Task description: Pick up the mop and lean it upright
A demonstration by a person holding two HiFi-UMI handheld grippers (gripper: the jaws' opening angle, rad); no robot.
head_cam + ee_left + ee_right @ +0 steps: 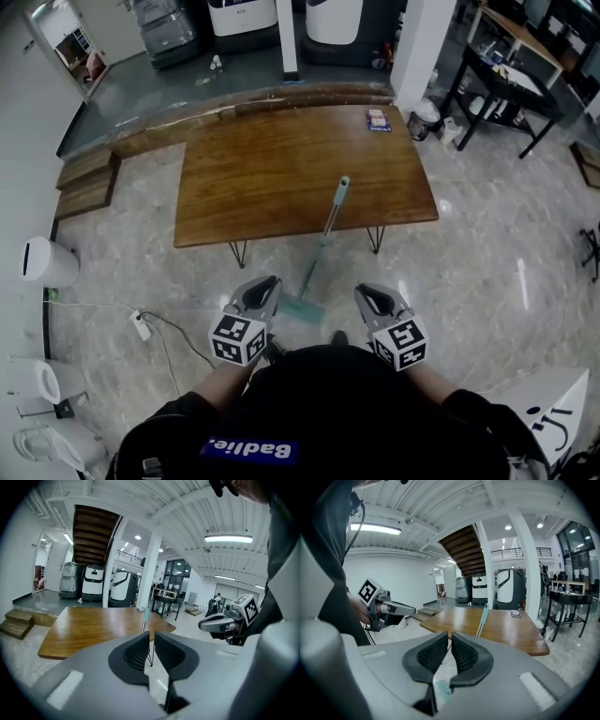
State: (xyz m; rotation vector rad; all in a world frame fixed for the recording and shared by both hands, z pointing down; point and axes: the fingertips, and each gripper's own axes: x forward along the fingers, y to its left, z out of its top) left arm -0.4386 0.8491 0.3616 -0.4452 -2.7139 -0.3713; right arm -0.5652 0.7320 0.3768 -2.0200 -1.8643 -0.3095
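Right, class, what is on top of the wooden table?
A small printed packet lies near the far right corner of the table. The mop's handle leans against its near edge, tip above the tabletop. Whatever is under the packet is covered.

Looks like an open office or robotics lab hall: polished stone floor (487,272), white pillars (419,47), strip lights (228,538) overhead, a dark staircase (93,531). Holds large wheeled machines (239,17) parked beyond the far edge of a long wooden table (281,169), and black workbenches (511,80) past its far right corner.
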